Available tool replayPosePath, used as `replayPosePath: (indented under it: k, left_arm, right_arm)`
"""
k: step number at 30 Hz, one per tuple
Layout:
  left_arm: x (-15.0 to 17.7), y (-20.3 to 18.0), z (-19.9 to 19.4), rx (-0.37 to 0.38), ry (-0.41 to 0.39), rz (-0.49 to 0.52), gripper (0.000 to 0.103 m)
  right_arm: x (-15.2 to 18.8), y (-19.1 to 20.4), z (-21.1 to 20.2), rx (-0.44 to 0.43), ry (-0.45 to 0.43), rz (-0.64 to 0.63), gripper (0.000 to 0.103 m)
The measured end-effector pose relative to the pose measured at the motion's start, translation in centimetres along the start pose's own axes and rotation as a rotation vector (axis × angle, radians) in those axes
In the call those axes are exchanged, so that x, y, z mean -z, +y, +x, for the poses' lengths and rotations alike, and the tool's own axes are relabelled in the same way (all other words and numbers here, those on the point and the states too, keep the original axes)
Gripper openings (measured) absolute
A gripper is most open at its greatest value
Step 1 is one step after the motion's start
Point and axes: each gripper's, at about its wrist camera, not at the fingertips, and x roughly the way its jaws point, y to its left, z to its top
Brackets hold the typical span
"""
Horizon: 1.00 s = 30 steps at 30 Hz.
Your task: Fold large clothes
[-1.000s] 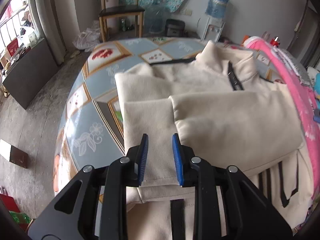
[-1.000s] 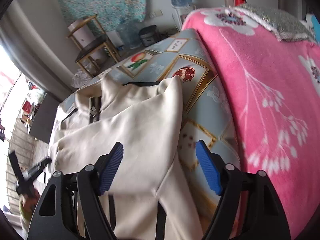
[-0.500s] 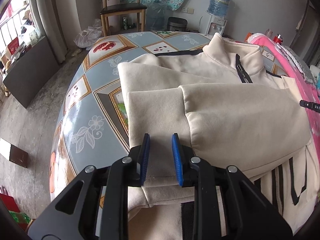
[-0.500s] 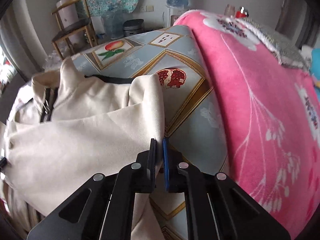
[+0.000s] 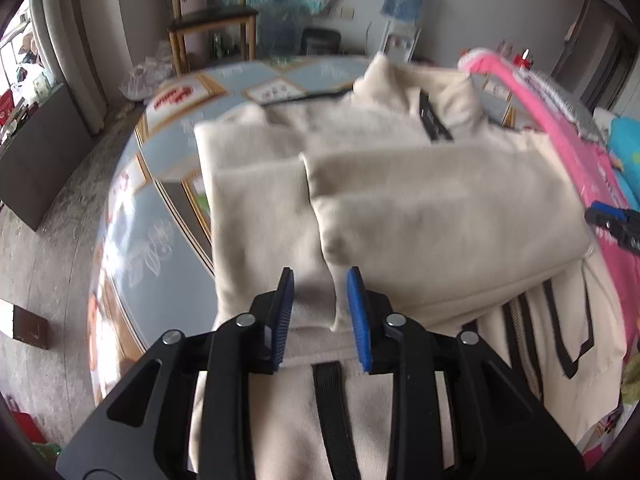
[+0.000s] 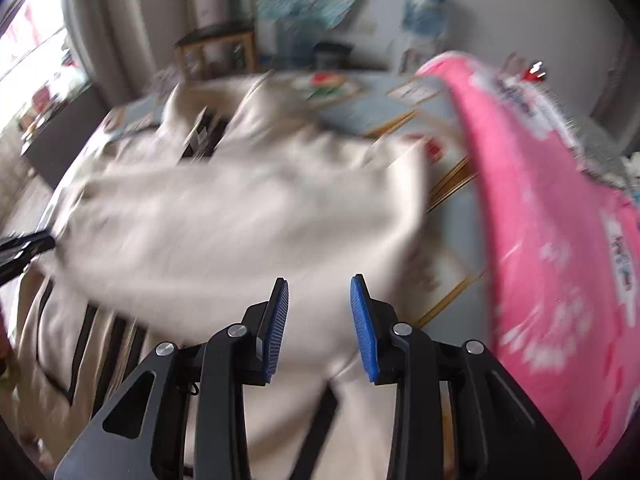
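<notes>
A cream zip jacket (image 5: 440,208) with black trim lies on the patterned table (image 5: 160,232), its sleeves folded across the chest. My left gripper (image 5: 320,312) hovers over the near left edge above a sleeve cuff; its jaws are opening a little and neither pad presses the cloth. In the blurred right wrist view my right gripper (image 6: 320,316) is over the jacket's (image 6: 224,224) near right part. Its jaws are opening, with cloth lying below the gap and not pinched. Its tip (image 5: 616,224) shows at the left view's right edge, and the left gripper (image 6: 24,246) at the right view's left edge.
A pink flowered blanket (image 6: 560,240) is heaped along the table's right side, close to the jacket. Beyond the table stand a wooden chair (image 5: 212,20) and a water dispenser (image 5: 400,12). The floor drops away on the left, with a dark cabinet (image 5: 40,168).
The right gripper, wide open a second ago, shut on the jacket's right edge, then let go and swung over the garment. The left gripper has shifted slightly along the near edge.
</notes>
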Motion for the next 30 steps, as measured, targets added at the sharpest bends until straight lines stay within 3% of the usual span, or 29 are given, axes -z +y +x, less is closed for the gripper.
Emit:
replayPosePath:
  k: [3, 5, 7, 9, 10, 15, 22, 26, 30]
  left_arm:
    - [0.7, 0.0, -0.2, -0.023, -0.012, -0.014, 0.028]
    - [1.2, 0.3, -1.8, -0.046, -0.027, -0.021, 0.028]
    - [2.4, 0.8, -4.5, -0.032, -0.054, -0.021, 0.029]
    - [4.1, 1.3, -7.0, -0.042, -0.074, -0.015, 0.040]
    - [5.1, 1.7, -8.1, -0.046, -0.081, -0.018, 0.046]
    - [12.1, 4.3, -11.9, 0.010, -0.049, -0.104, 0.048]
    - [20.3, 4.8, -12.0, 0.091, 0.006, -0.204, 0.048]
    - [23.1, 4.4, -11.8, 0.128, 0.001, -0.230, 0.047]
    - [24.3, 3.5, -12.3, 0.102, -0.026, -0.200, 0.047]
  right_arm:
    - [2.0, 0.9, 1.6, 0.047, 0.046, -0.037, 0.032]
    - [2.8, 0.4, 0.1, 0.053, 0.052, 0.007, 0.033]
    - [4.3, -0.4, -2.8, -0.003, 0.026, 0.072, 0.036]
    - [6.7, -0.9, -5.7, -0.035, -0.001, 0.116, 0.057]
    - [8.2, -1.3, -7.1, -0.039, -0.014, 0.136, 0.059]
    - [16.1, -2.9, -9.7, -0.070, -0.001, 0.258, 0.059]
    - [24.6, -4.5, -9.9, -0.081, -0.006, 0.427, 0.059]
    - [26.3, -3.7, -10.9, -0.082, -0.028, 0.404, 0.059]
    - [27.7, -2.6, -11.2, -0.075, -0.045, 0.368, 0.058]
